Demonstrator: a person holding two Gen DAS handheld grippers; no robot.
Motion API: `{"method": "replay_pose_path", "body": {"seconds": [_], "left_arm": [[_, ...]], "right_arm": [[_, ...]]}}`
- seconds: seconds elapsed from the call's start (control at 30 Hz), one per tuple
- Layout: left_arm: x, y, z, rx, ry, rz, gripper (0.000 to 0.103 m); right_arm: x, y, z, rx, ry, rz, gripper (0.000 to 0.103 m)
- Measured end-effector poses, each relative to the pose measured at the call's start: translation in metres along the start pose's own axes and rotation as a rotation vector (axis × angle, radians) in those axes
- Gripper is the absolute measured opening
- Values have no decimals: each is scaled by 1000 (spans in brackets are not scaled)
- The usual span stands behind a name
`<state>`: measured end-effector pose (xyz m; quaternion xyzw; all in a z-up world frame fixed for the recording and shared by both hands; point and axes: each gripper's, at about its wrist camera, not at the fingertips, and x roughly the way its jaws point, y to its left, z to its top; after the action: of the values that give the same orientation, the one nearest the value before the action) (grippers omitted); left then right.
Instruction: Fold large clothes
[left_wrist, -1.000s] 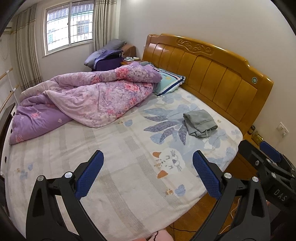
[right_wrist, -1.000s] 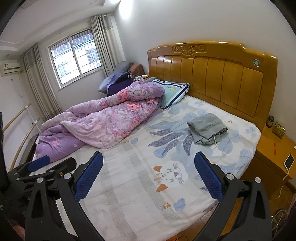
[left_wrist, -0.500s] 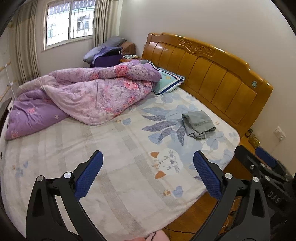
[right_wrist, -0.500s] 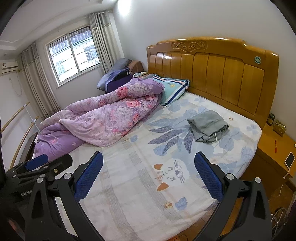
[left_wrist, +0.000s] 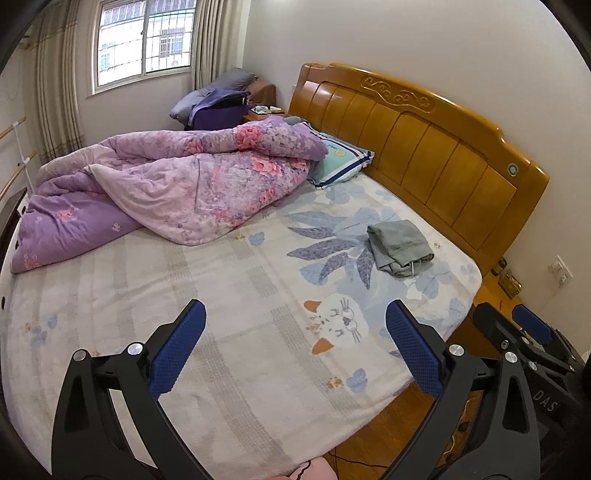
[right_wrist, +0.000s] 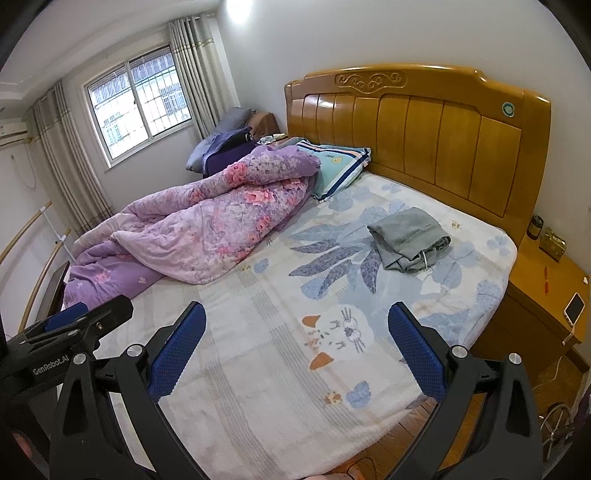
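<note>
Both your grippers have their blue-padded fingers spread wide with nothing between them — the left gripper (left_wrist: 293, 345) and the right gripper (right_wrist: 295, 347) hover low in frame above the bed sheet (left_wrist: 229, 302). Your folded grey garment (left_wrist: 400, 247) lies right of centre, near the wooden headboard (left_wrist: 436, 147) — the purple floral quilt (left_wrist: 192, 184) is bunched at upper left

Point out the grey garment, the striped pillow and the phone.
grey garment (right_wrist: 408, 236), right wrist view, on its flat top fold.
striped pillow (right_wrist: 341, 164), right wrist view, on its teal face beside the headboard.
phone (right_wrist: 574, 305), right wrist view, on its screen, lying on the nightstand.
</note>
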<state>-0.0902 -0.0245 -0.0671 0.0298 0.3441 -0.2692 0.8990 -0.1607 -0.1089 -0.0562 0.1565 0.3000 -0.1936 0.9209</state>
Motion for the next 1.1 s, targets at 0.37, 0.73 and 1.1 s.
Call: {"method": "replay_pose_path", "body": {"seconds": [0.37,0.73,1.1], "left_arm": [[3,-7,-4,10,17,4,98],[-1,-13,-6,19,6,12,98],[-4,-14,-7,22,-3,25,98]], "right_arm": [[-4,-1,-2,-19,0,-2,95],[-9,-6,0,-27,-6,9,95],[-12,-7,1,-33,-5,14,95]]}}
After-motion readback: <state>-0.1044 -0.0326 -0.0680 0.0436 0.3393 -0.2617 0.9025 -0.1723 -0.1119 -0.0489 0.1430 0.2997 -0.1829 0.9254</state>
